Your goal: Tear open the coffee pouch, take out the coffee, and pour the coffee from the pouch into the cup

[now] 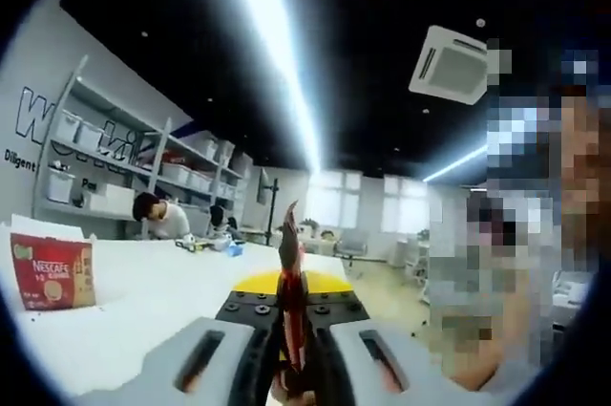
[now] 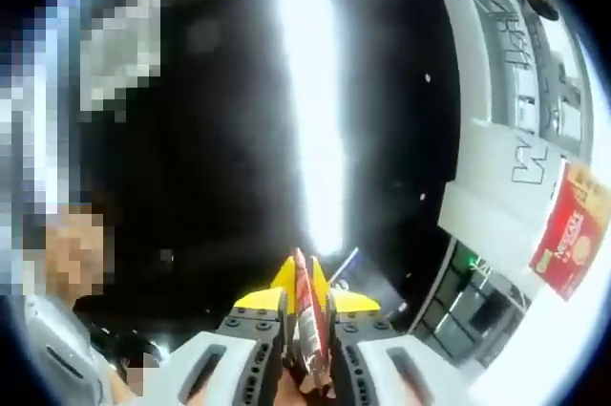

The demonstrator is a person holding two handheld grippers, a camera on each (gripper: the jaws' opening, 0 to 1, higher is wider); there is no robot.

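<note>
Plainly, both grippers are clamped on the same kind of thing: a thin red coffee sachet seen edge-on. In the left gripper view, the left gripper (image 1: 291, 349) has its jaws closed tight on the coffee sachet (image 1: 289, 272), whose long axis runs straight up out of the jaws, away from the camera, ending in a ragged tip. In the right gripper view, the right gripper (image 2: 307, 349) is likewise pinched shut on a red sachet strip (image 2: 305, 306), again standing along the jaw line. Whether these are two ends of one sachet or torn halves I cannot tell. A red Nescafe box (image 1: 52, 272) stands on the white table (image 1: 162, 301), well off to the left gripper's left side. Any tear likely turns on pulling across that long axis.
</note>
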